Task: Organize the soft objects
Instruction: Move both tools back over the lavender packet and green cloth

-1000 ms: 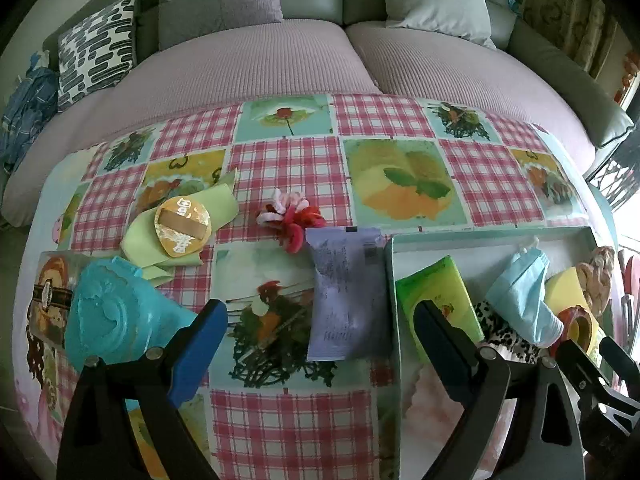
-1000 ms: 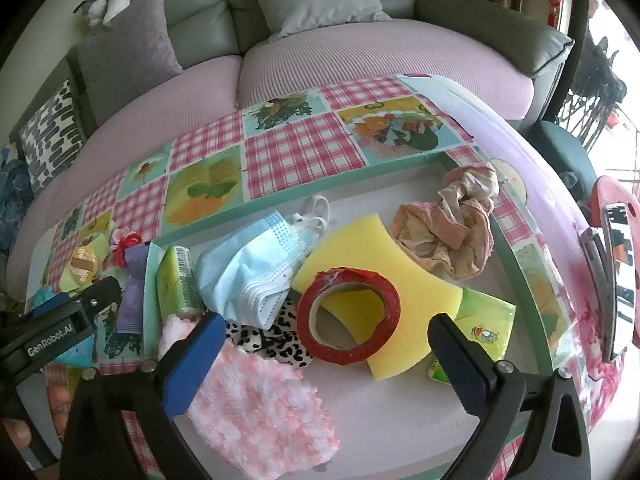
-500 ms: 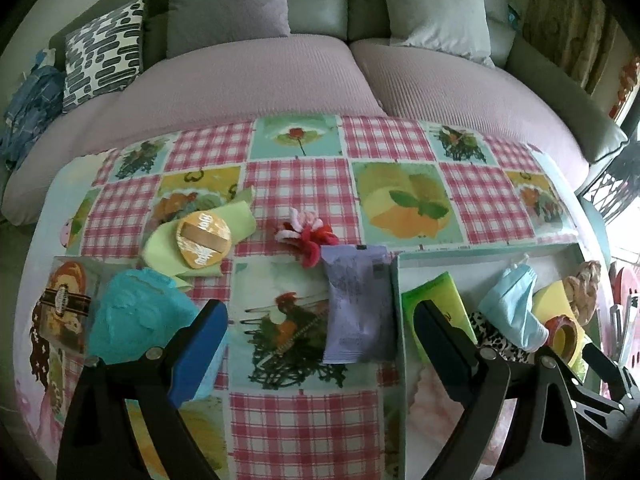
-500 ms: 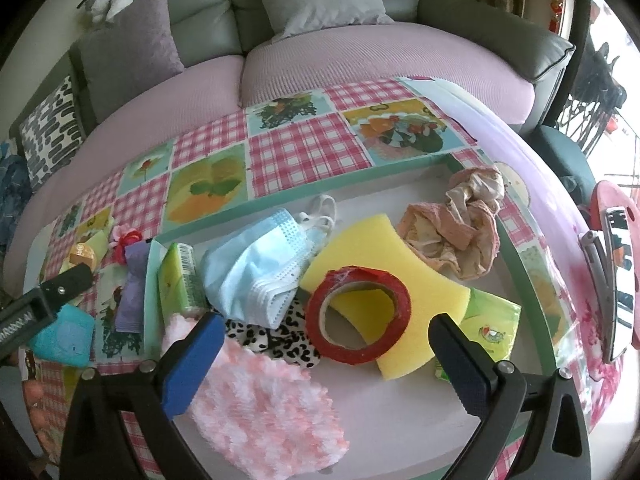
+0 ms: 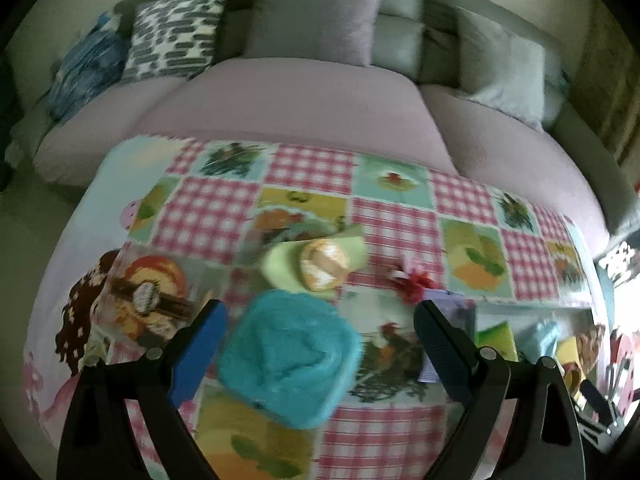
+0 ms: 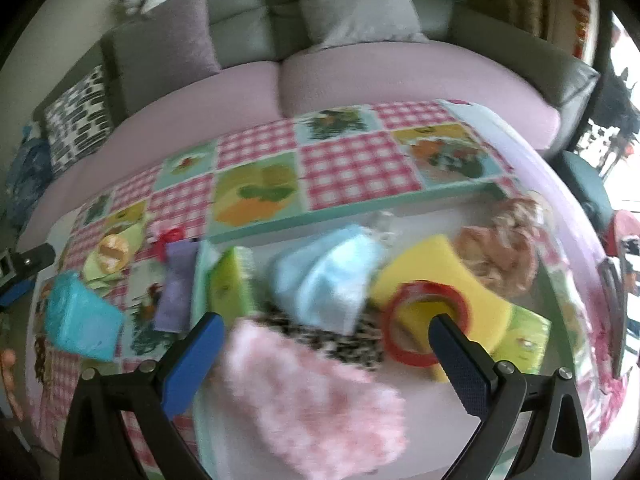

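Observation:
A fluffy turquoise cloth point(image 5: 288, 360) lies on the patchwork tablecloth, and my left gripper point(image 5: 318, 320) hangs open over it, one finger on each side. Behind it a pale green cloth point(image 5: 280, 260) carries a round orange item point(image 5: 322, 264). A red-and-pink scrunchie point(image 5: 412, 280) and a purple packet point(image 5: 448, 308) lie to the right. My right gripper point(image 6: 324, 328) is open above a pink fluffy cloth point(image 6: 312, 400) in the white tray point(image 6: 360, 208). A blue face mask point(image 6: 328, 276), a yellow sponge point(image 6: 440, 268), a red tape roll point(image 6: 424, 320) and a leopard-print cloth point(image 6: 320, 336) also lie there.
A crumpled pink-beige cloth point(image 6: 500, 248) and green packets point(image 6: 232, 284) share the tray. A sofa point(image 5: 300, 96) with cushions runs along the table's far edge. The turquoise cloth point(image 6: 80, 320) sits left of the tray. Both views are motion-blurred.
My left gripper has swung left, from over the purple packet and tray edge to over the turquoise cloth. The right gripper has come lower and closer over the pink fluffy cloth.

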### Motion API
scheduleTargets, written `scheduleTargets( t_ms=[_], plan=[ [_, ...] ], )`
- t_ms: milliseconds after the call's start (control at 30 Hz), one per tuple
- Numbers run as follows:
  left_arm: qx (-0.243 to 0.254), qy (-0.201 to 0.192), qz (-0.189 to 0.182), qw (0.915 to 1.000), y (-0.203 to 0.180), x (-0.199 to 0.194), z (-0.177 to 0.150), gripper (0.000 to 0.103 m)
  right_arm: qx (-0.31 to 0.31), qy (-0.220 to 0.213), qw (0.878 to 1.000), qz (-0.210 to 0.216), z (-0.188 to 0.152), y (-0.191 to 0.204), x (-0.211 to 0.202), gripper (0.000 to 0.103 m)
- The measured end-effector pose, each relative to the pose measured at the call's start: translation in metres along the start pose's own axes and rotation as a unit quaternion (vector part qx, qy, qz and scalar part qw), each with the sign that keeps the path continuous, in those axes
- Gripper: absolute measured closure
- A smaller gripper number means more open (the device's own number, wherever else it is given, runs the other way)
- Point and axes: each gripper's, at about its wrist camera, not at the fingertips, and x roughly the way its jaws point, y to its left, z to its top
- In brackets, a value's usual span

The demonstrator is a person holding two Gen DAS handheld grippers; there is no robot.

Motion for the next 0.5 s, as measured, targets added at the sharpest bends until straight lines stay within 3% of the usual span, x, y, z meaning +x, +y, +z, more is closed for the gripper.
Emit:
scheduleTargets(
  t_ms=[167,500],
  plan=[
    [-0.032,0.006,0.014,0.9994,0.03,0.004,0.0,0.009,-0.027,0.003,0.999,0.028,-0.002,0.027,0.001,0.0],
    [-0.06,0.006,-0.001,0.9982,0.059,0.007,0.0,0.009,-0.082,0.008,0.995,0.05,-0.008,0.078,0.009,0.0]
  ],
)
